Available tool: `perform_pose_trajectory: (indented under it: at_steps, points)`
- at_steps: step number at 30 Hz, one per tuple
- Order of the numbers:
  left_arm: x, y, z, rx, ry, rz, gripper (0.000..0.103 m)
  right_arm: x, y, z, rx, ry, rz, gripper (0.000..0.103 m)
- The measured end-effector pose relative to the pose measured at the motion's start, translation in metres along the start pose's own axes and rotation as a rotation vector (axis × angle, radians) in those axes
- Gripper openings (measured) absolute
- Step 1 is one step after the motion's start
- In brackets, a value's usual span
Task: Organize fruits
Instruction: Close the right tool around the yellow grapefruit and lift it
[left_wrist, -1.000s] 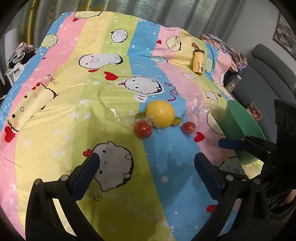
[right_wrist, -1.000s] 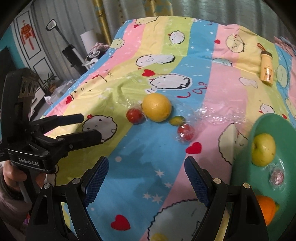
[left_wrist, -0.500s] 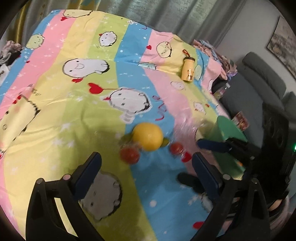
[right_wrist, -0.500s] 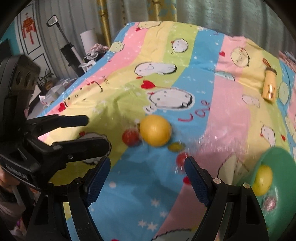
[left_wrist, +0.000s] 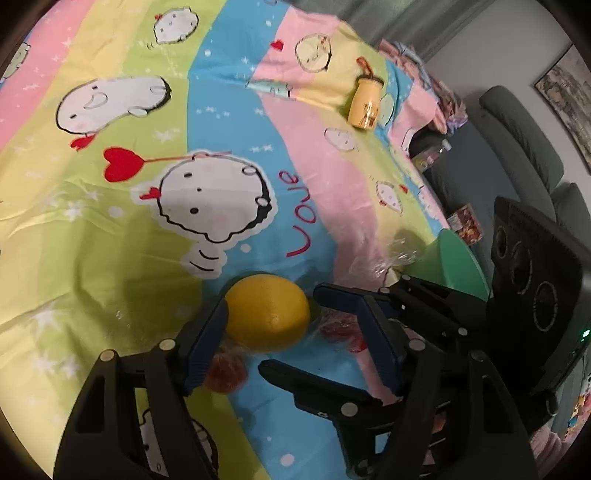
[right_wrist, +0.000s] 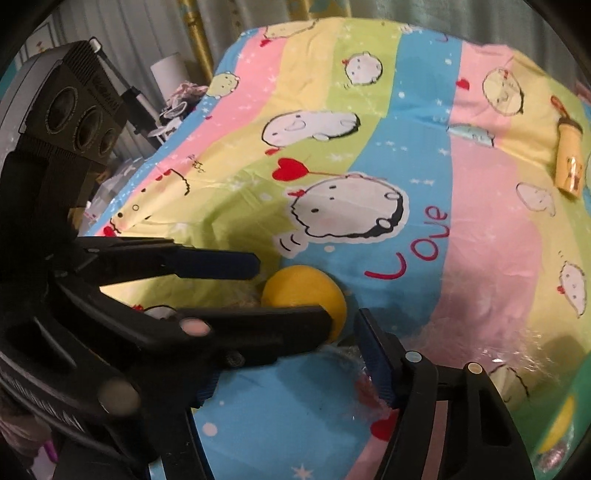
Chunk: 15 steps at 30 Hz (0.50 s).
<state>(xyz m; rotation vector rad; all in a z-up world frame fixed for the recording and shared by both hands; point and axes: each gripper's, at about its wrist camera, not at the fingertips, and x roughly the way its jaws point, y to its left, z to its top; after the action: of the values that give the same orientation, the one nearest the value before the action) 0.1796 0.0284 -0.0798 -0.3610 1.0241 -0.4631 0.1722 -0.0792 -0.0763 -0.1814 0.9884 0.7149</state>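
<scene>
Left gripper (left_wrist: 291, 332), jaws just narrowing around the yellow fruit (left_wrist: 267, 312): we centre it and squeeze gently, avoiding the right gripper (left_wrist: 303, 332).

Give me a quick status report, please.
Left tool closing around the yellow fruit, not yet gripping. Right tool closing over a wrapped red fruit. Tools crowd each other.

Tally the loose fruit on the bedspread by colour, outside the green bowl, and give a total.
Yellow: 1, the big round fruit
Red: 2, one plastic-wrapped by the left fingers, one plastic-wrapped on the other side of the yellow fruit
Total: 3 that can be seen; the grippers may hide more.
</scene>
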Motion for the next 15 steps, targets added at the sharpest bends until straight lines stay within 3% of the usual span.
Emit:
perform_pose_trajectory:
  at_steps: [8, 12, 15]
  points:
    - [0.003, 0.007, 0.0, 0.007, 0.013, 0.02, 0.061, 0.015, -0.007, -0.001, 0.026, 0.017, 0.033, 0.066]
    - [0.007, 0.008, -0.001, 0.007, 0.012, 0.055, 0.06, 0.016, -0.011, 0.001, 0.042, 0.005, 0.04, 0.056]
    - [0.008, 0.008, 0.0, 0.013, 0.009, 0.068, 0.059, 0.016, -0.012, 0.0, 0.044, 0.001, 0.041, 0.056]
